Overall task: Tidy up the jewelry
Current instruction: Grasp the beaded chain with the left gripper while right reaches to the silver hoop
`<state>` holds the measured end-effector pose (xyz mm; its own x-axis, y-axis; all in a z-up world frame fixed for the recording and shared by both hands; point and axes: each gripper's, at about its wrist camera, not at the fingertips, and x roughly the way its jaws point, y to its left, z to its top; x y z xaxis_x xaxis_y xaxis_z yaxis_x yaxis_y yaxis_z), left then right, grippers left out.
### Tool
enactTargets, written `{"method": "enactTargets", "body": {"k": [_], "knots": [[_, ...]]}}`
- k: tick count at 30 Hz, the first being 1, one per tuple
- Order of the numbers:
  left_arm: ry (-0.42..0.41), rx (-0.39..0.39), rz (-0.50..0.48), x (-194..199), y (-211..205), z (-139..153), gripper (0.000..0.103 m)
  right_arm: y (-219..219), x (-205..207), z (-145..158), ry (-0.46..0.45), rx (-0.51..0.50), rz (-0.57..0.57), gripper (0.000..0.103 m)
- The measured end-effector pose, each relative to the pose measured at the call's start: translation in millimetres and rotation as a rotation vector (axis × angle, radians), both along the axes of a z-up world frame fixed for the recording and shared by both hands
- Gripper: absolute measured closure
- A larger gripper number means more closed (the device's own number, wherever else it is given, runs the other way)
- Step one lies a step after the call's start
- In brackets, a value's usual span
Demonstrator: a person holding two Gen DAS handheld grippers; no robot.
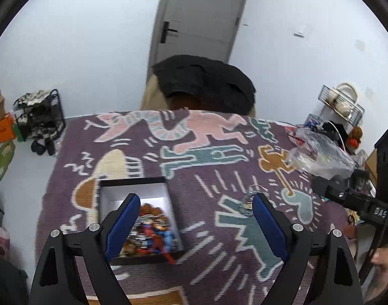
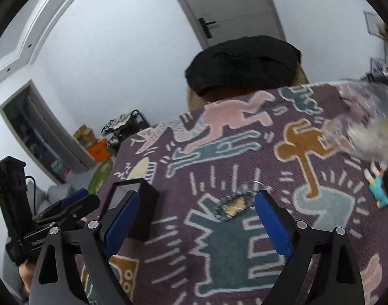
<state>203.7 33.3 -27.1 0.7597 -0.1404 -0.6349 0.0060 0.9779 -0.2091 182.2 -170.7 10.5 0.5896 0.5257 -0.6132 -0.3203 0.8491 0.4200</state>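
Two grippers, both with jaws spread wide and nothing between the pads. Left gripper [image 1: 195, 204] hangs over the patterned purple blanket [image 1: 209, 241], its left blue pad [image 1: 123, 226] overlapping the black jewelry box [image 1: 140, 218] in the left wrist view. Box is open, white inside, holding a heap of mixed jewelry [image 1: 153, 233]: red, blue and amber beads, and a red strand draped over the near wall. Right gripper [image 2: 195, 204] also points down at the blanket [image 2: 232, 254].

Relative to the box: a small loose jewelry piece [image 1: 247, 203], with gold and clear bits, lies on the blanket to the right, well apart from it, just beside the left gripper's right pad [image 1: 269, 228]. The right wrist view shows the same piece [image 2: 234, 204] between its own pads, further out and untouched; details are blurred. Further right of the box, a crumpled clear plastic bag [image 1: 318, 152] sits at the blanket edge. Beyond the box's far side, a dark garment [image 1: 206, 81] hangs on a chair back, with a grey door [image 1: 201, 17] behind.
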Motion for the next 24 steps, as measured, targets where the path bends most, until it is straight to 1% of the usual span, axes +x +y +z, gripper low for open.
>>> {"method": "enactTargets", "body": {"k": [4,6,8,9,10,11,12,14,16,21,23,24], "knots": [[0.013,0.009,-0.041,11,-24,-6,0.013,-29,3,-19,0.026,0.025,-0.05,0.011],[0.018,0.007,-0.056,17,-34,-10,0.017,-42,5,-29,0.046,0.039,-0.068,0.011],[0.043,0.009,-0.077,27,-46,-17,0.027,-52,7,-38,0.062,0.056,-0.083,0.013],[0.055,0.007,-0.084,31,-51,-21,0.03,-56,8,-42,0.07,0.063,-0.088,0.016],[0.067,0.006,-0.093,36,-55,-25,0.036,-59,9,-46,0.081,0.069,-0.091,0.019],[0.075,0.005,-0.098,38,-59,-27,0.04,-62,10,-50,0.092,0.075,-0.093,0.023],[0.09,0.004,-0.106,44,-64,-32,0.042,-65,11,-53,0.1,0.079,-0.094,0.026],[0.11,0.008,-0.112,54,-72,-40,0.05,-71,12,-61,0.114,0.086,-0.102,0.026],[0.136,0.013,-0.119,64,-79,-50,0.056,-76,12,-67,0.123,0.089,-0.112,0.027],[0.204,0.016,-0.117,88,-89,-76,0.058,-84,16,-79,0.147,0.091,-0.128,0.027],[0.231,0.017,-0.112,94,-91,-87,0.066,-86,17,-82,0.154,0.093,-0.131,0.028],[0.246,0.018,-0.109,97,-92,-92,0.067,-87,17,-83,0.156,0.093,-0.133,0.028]]}}
